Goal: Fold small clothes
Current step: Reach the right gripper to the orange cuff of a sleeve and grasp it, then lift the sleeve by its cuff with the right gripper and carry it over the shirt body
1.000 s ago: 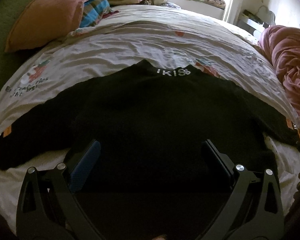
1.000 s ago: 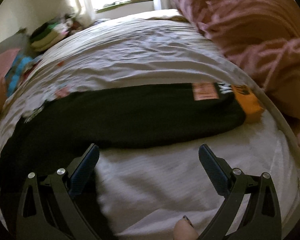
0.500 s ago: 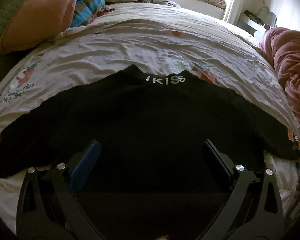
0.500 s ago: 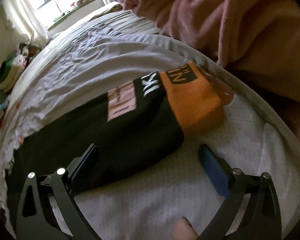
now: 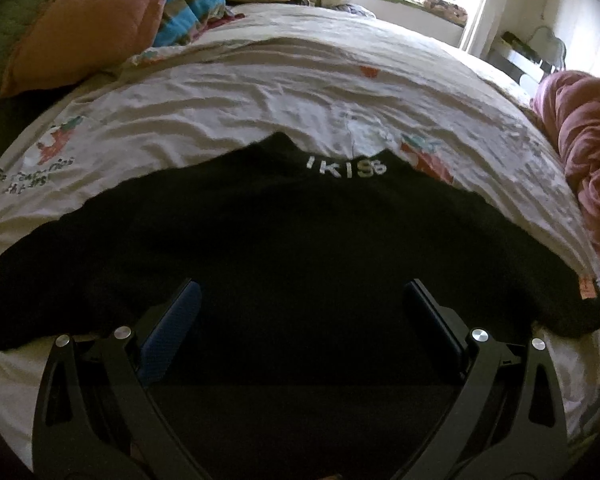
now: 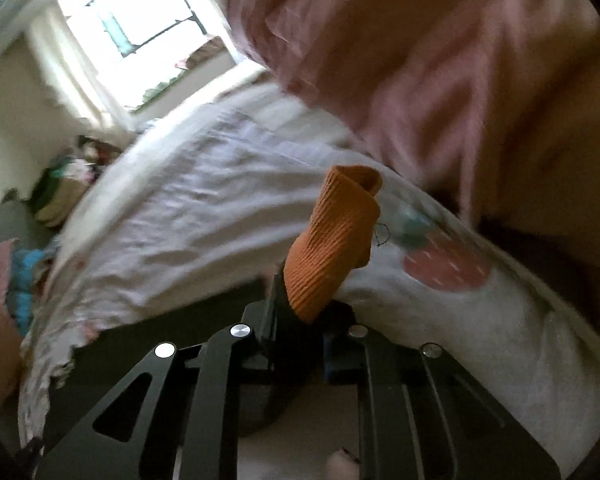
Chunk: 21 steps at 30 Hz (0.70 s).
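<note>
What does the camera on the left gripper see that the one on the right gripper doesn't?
Only the left wrist view shows the black sweater spread flat, its white collar lettering, and the left gripper open above it.

Only the right wrist view shows the orange cuff sticking up from the right gripper, whose jaws have just closed on the sleeve end.

Both show the white printed bedsheet, the pink blanket and the window.

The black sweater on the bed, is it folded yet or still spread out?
Mostly spread: the black sweater lies flat, sleeves out. The right hand-held gripper has just closed on its orange cuff.
</note>
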Available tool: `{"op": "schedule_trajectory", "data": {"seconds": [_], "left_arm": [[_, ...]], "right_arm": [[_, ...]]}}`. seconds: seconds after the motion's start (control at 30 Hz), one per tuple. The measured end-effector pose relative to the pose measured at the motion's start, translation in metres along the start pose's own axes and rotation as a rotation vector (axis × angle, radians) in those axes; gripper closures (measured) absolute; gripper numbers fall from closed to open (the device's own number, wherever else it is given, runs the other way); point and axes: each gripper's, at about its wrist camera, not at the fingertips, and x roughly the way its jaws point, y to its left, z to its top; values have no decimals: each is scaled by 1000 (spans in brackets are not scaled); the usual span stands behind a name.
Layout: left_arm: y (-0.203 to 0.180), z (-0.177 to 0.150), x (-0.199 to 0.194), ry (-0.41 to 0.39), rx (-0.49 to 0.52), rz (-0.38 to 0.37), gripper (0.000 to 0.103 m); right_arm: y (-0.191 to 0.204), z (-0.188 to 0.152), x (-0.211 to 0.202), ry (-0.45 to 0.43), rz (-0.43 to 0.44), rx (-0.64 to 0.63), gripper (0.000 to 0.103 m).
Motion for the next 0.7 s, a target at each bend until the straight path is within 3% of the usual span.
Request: {"op": "schedule_trajectory", "data": {"seconds": [0.4,0.7], "left_arm": [[5,15,-37,-47,-42,-39,8],[33,21,-51,-55,-122,-69,8]], "right_arm": [[111,13,-51,-55,274,-230,90],[197,-18,-72,-43,393,-397,90]]}}
